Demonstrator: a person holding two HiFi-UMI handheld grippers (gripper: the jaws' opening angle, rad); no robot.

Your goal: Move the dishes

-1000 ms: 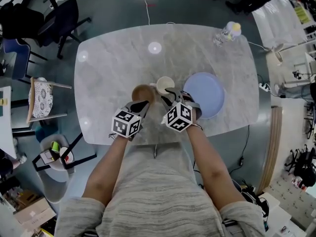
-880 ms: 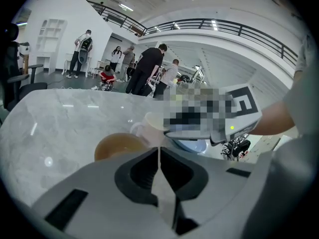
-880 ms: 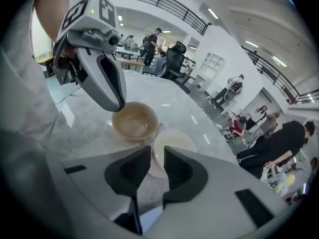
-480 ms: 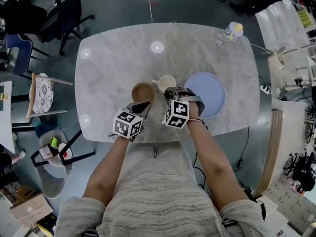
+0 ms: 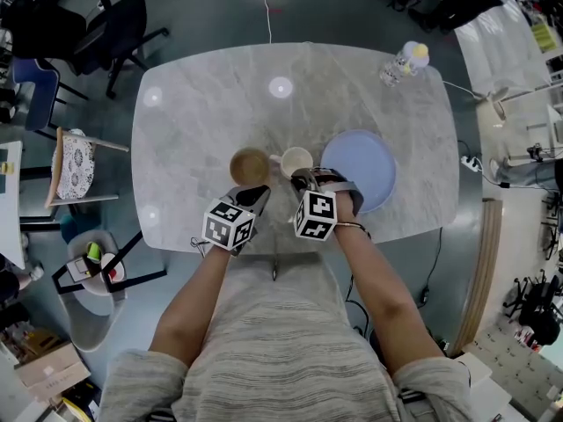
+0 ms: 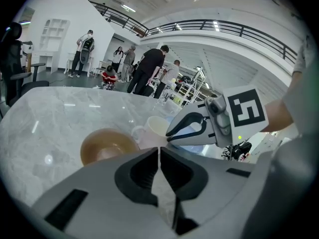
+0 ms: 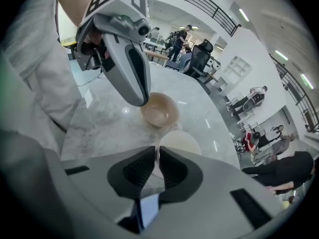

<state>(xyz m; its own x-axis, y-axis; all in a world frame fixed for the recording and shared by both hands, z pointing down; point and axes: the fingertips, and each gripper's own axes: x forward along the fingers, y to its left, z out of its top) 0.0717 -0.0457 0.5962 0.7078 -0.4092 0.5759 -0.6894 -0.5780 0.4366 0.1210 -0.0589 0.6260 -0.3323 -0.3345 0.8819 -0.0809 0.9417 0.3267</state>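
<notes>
On the marble table (image 5: 202,112) stand a brown bowl (image 5: 251,166), a cream mug (image 5: 296,159) and a pale blue plate (image 5: 365,167) in a row. My right gripper (image 5: 302,180) has its jaws closed at the near rim of the mug (image 7: 180,142), one jaw over the mug's inside and one outside. My left gripper (image 5: 256,194) is shut and empty, hovering just short of the bowl (image 6: 106,146). The left gripper view also shows the mug (image 6: 153,128) with the right gripper (image 6: 168,133) at its side. In the right gripper view the bowl (image 7: 159,109) lies beyond the mug.
A plastic bottle (image 5: 401,60) lies at the table's far right corner. Chairs (image 5: 106,25) stand on the floor to the far left, a stool (image 5: 92,266) at the near left. People (image 6: 149,66) stand far behind the table.
The right gripper's jaws have come together at the mug's near rim, and the mug has shifted slightly toward me. The left gripper has hardly moved.
</notes>
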